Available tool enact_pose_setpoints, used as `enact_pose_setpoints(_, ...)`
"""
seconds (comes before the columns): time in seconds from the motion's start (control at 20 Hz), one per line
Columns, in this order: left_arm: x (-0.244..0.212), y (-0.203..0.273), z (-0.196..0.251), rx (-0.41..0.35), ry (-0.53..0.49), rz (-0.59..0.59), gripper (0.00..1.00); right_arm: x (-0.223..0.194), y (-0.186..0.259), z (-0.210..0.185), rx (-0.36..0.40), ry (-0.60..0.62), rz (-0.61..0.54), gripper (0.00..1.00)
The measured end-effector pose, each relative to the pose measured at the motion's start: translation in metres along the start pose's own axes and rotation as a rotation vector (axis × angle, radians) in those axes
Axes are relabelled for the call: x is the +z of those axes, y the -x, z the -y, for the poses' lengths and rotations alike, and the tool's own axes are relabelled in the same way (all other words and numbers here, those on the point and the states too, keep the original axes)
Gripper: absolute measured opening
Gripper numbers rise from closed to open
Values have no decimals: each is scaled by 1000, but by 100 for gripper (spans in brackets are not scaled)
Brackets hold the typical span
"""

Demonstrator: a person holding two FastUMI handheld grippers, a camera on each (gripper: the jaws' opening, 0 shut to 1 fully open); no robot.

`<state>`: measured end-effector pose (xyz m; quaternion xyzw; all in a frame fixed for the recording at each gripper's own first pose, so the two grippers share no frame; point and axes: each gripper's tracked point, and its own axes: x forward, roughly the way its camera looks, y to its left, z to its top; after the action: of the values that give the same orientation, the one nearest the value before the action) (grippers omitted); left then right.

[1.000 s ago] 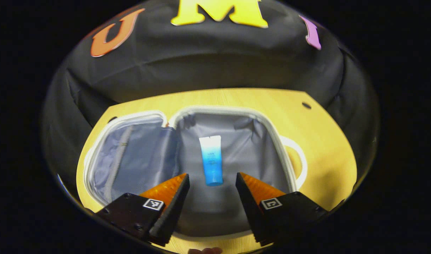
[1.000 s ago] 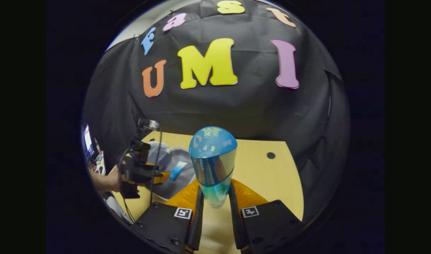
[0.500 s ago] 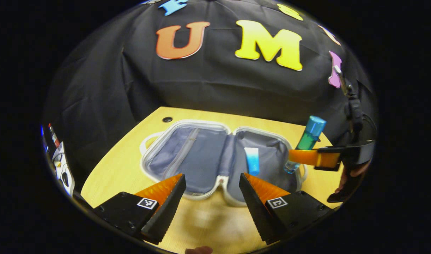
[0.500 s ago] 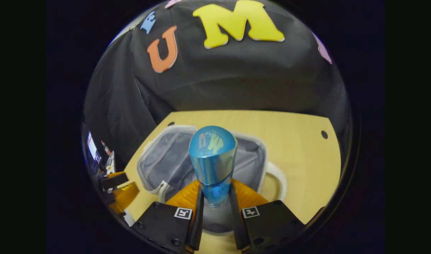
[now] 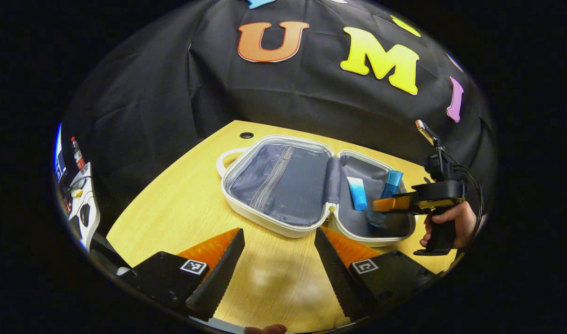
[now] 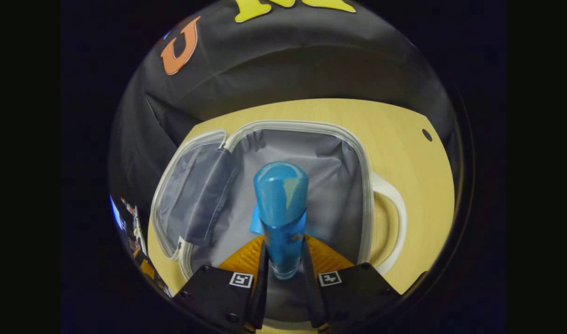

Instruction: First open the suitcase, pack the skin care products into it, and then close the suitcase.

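In the right gripper view, the right gripper (image 6: 283, 260) is clenched on a blue bottle (image 6: 281, 218), both fingers pressing its lower body. The bottle is a slim cylinder of clear blue-tinted plastic with a glossy, rounded blue cap; its long axis runs up and away from the fingers, cap end farthest from them, clear base nearest. It hangs over the right half of the open suitcase (image 6: 364, 185), above the grey lining. Just behind the bottle a corner of a light blue tube (image 6: 255, 222) peeks out on that lining.

The suitcase is a small hard shell with a pale, rounded rim and a white loop handle (image 6: 395, 222) on its right side. Inside it is soft, creased grey fabric; the left half carries a darker mesh-like pocket.

In the left gripper view, the left gripper (image 5: 279, 260) is released, its two toothed fingers spread wide above the bare wooden table (image 5: 172, 218) in front of the suitcase (image 5: 265, 218), holding nothing. Beyond them the case lies open flat, a zip line running down its left half. In its right half the tube (image 5: 357, 193) lies flat, white at the far end shading to blue at the near end, its length running front to back. Just right of it the bottle (image 5: 386, 195) tilts, cap up and away, held by the right gripper (image 5: 381, 205) in a hand (image 5: 450, 222) at the suitcase's right edge.
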<state>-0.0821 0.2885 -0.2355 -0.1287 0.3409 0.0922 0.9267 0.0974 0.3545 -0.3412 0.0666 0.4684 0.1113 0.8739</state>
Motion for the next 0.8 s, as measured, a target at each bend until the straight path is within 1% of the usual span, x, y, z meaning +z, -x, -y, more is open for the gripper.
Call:
enact_pose_setpoints(0.1,3,-3,-1,-6,3,4,97,1,-10,5,-28,-42,-20,34)
enact_pose_setpoints(0.15,7,-4,0,-9,1,10,97,0,-14,7,-39,-60,-30,31)
enact_pose_setpoints(0.2,10,-4,0,-13,0,15,97,-1,-17,9,-50,-71,-40,34)
enact_pose_setpoints(0.25,12,-5,-1,-15,-2,17,97,-4,-19,9,-59,-75,-50,34)
enact_pose_setpoints(0.55,19,-10,-13,-6,6,27,97,-4,-22,10,-128,-52,-61,34)
enact_pose_setpoints(0.8,28,-9,-30,15,16,40,97,-6,-22,9,-151,-26,-66,35)
